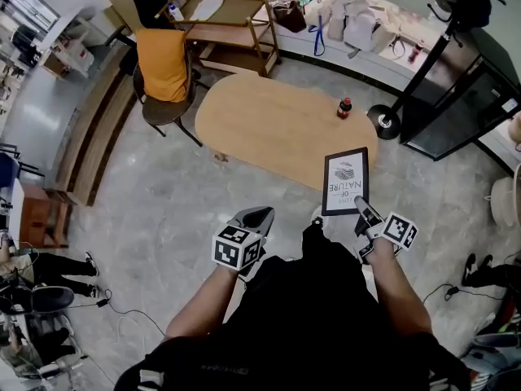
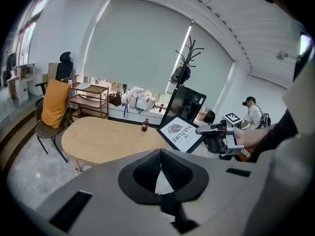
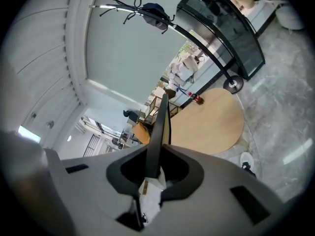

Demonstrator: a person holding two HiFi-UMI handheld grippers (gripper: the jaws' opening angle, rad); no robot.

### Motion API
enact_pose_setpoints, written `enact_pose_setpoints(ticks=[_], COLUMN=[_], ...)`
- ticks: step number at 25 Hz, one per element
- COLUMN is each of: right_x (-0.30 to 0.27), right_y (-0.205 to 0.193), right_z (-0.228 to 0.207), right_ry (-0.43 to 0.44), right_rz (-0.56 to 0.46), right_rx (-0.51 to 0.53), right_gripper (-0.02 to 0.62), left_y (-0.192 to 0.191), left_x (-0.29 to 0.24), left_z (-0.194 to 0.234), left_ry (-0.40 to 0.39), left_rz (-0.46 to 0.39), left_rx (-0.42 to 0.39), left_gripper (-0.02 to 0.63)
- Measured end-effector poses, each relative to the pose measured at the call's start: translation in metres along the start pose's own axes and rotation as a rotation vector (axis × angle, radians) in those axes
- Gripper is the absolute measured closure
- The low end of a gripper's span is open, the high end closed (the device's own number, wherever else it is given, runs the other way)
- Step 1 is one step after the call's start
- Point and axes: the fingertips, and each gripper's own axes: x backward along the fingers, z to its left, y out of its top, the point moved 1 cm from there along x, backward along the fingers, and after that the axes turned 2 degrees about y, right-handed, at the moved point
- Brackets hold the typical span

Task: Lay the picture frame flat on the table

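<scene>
The picture frame [image 1: 345, 182] is black-edged with a white print. It hangs tilted in the air over the near right end of the oval wooden table [image 1: 269, 125]. My right gripper [image 1: 361, 208] is shut on its lower edge. In the right gripper view the frame [image 3: 160, 122] runs edge-on up from between the jaws of that gripper [image 3: 155, 157]. From the left gripper view the frame [image 2: 181, 134] shows beside the right gripper [image 2: 209, 129]. My left gripper [image 1: 254, 217] is shut and empty, short of the table's near edge; its tips [image 2: 160, 155] meet.
A small dark bottle [image 1: 344, 108] with a red cap stands at the table's far right. A chair draped in orange cloth [image 1: 163, 65] sits at the far left end. Behind are a wooden cart [image 1: 232, 24] and a coat stand's base [image 1: 383, 121].
</scene>
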Motion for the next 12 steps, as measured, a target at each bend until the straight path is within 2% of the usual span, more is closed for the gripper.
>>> enact_pose_setpoints(ticks=[7,12], right_x=[-0.049,-0.082], right_y=[0.063,0.094], right_z=[-0.046,-0.088], right_ry=[-0.042,-0.086], right_rz=[0.056,0.12], right_rx=[-0.039,-0.055], right_gripper=[0.554,0.554], left_y=[0.087,0.124], left_x=[-0.076,-0.126], left_z=[0.012,0.021], left_ry=[-0.002,0.013], left_rz=[0.005,0.029], left_rx=[-0.067,-0.076], left_gripper=[0.601,0.601])
